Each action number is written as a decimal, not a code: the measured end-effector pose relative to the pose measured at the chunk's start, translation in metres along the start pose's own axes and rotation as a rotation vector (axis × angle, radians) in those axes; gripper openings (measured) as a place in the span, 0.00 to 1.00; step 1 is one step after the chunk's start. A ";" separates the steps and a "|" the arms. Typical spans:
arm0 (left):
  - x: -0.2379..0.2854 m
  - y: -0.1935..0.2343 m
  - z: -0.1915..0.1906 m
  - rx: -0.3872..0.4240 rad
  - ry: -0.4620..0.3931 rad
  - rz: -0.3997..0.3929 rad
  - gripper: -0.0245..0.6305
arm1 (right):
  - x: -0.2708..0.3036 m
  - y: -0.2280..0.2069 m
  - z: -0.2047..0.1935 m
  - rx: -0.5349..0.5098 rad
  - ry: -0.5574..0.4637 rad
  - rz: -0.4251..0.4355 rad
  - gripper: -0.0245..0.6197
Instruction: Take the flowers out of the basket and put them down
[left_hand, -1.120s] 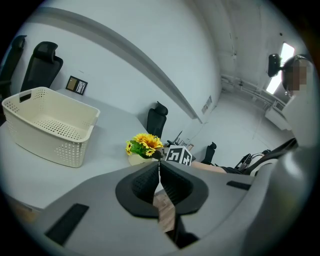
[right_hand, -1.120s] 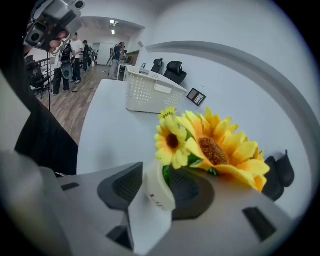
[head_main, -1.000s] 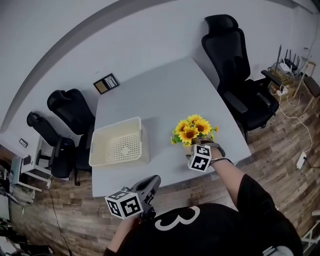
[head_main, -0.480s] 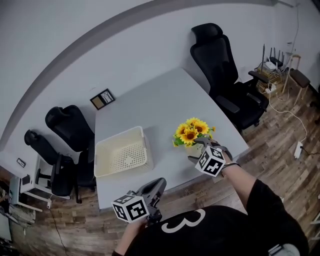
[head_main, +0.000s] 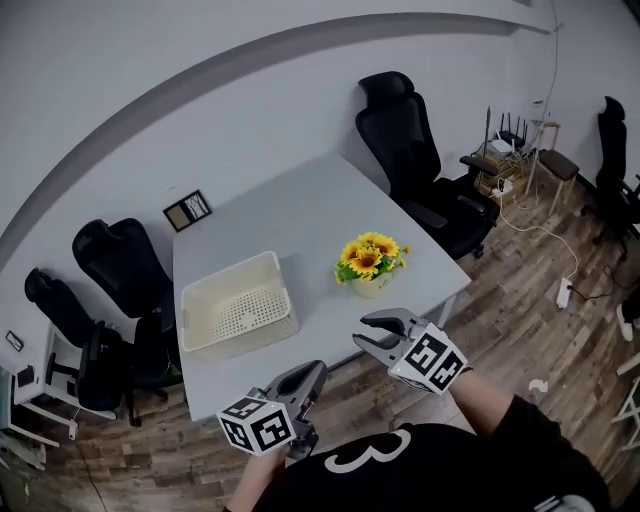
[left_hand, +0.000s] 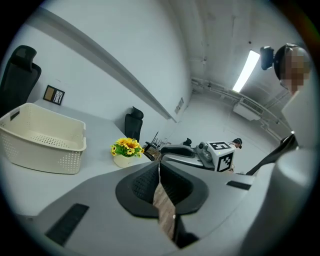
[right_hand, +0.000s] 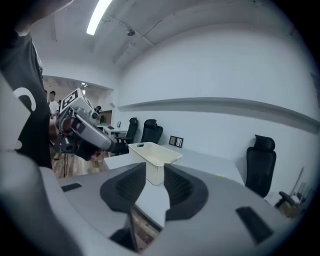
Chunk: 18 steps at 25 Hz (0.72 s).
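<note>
Our right gripper hangs empty at lower centre, jaws half apart after just closing. Earlier we had it at the flowers, now standing mid-frame on the table right of the basket. Jaws of our left gripper meet, empty. Our shirt reads "3".

Flowers on table, outside basket

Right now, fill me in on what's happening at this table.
A person holds a gripper in each hand, and neither one holds anything. The flowers stand on the table, to the right of the empty basket in the head view and apart from it. Both grippers hang off the table's near edge, close to the person. The left gripper has its fingers together. The right gripper has just been closing, but its fingers stand apart with nothing between them.
</note>
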<state>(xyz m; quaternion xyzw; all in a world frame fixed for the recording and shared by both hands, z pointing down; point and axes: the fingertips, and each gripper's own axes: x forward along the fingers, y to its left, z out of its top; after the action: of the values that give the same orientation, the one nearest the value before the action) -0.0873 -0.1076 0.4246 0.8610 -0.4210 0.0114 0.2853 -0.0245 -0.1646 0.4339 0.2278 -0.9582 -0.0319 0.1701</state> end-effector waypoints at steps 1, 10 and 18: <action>-0.005 -0.004 -0.004 0.014 0.001 -0.009 0.07 | -0.007 0.012 0.002 0.008 -0.011 -0.007 0.20; -0.053 -0.050 -0.046 0.060 -0.006 -0.130 0.07 | -0.061 0.123 0.016 0.208 -0.105 0.112 0.05; -0.093 -0.071 -0.077 0.065 0.005 -0.172 0.07 | -0.081 0.190 0.018 0.348 -0.136 0.190 0.05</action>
<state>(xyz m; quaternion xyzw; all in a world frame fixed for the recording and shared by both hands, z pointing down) -0.0788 0.0322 0.4308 0.9027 -0.3443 0.0029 0.2580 -0.0440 0.0414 0.4180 0.1595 -0.9757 0.1350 0.0654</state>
